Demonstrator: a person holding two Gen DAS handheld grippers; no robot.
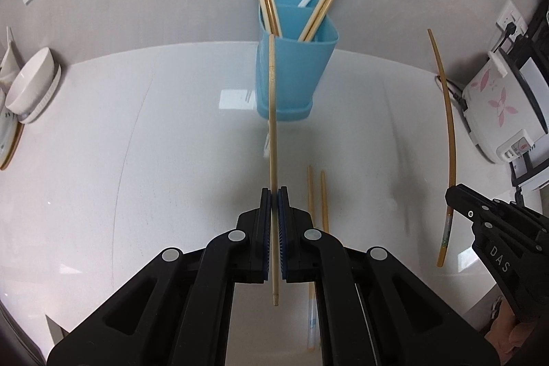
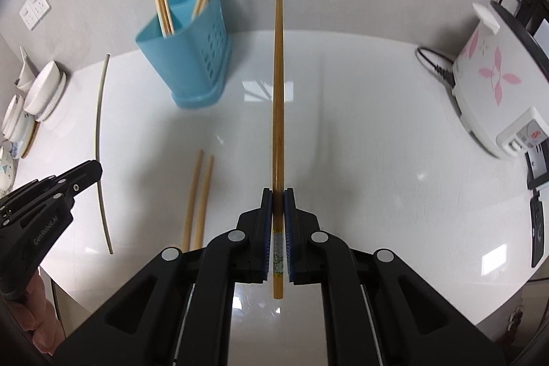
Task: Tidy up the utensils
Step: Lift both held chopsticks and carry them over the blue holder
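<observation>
Both claws are loaded right now. The left gripper [image 1: 274,194] is pinched tight on a pale bamboo chopstick [image 1: 272,126], gripped near its lower end so most of the stick pokes forward toward the blue plastic two-compartment utensil holder [image 1: 291,78]. The right gripper [image 2: 278,194] is clamped just as tight on a darker brown wooden chopstick with a patterned band near its end [image 2: 278,84], also held near the bottom. Both sticks look to be off the white glossy countertop [image 2: 377,143].

The holder sits at the back of the counter near the wall, already with tan sticks in both compartments. I'd say the trick here is to tip each stick steeper before coming over the rim, lead with the far tip, and pick a compartment gap clear of the leaning sticks so nothing gets knocked. Do one hand at a time, let go only once the tip is well inside. Two more tan chopsticks lying on the counter [image 2: 197,198] are left for later
</observation>
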